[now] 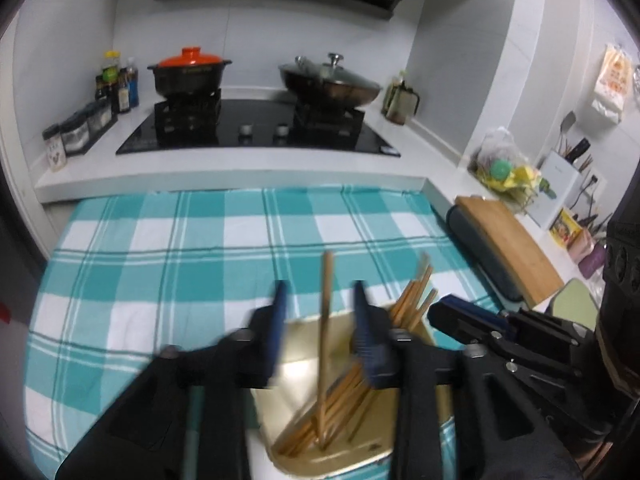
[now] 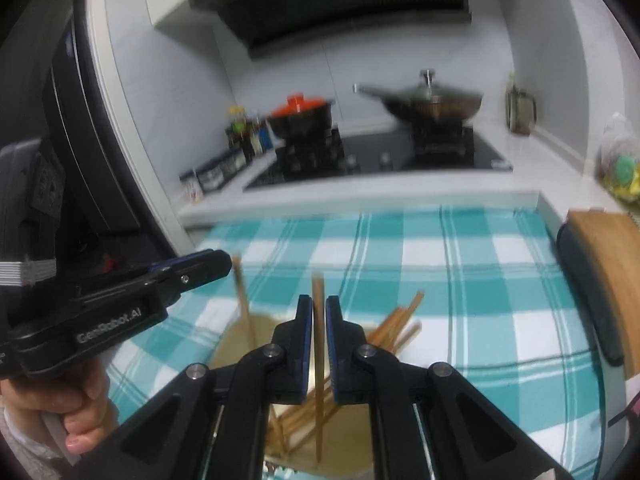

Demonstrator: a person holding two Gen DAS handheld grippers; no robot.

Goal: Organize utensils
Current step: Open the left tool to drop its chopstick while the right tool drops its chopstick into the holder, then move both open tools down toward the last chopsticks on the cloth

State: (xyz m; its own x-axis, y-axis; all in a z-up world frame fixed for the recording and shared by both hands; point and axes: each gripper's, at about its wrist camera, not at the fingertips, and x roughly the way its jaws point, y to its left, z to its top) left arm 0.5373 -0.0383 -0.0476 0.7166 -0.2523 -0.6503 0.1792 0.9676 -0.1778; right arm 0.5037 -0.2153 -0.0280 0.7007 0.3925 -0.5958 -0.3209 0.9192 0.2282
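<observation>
- Right tool: jaws nearly together, clamped on a single upright chopstick whose lower end hangs over the tray.
- Left tool: jaws apart, blurred; another chopstick stands between them, touching neither pad as far as can be seen. A hand grips its handle.
- Tray: shallow, gold-coloured, lying on the table below both tools; it holds a loose pile of chopsticks, some leaning over its far rim.
- Tablecloth: teal and white check, covering the table beneath the tray.
- Beyond: a black hob carrying an orange-lidded pot and a glass-lidded wok; a wooden cutting board lies to the right.
</observation>
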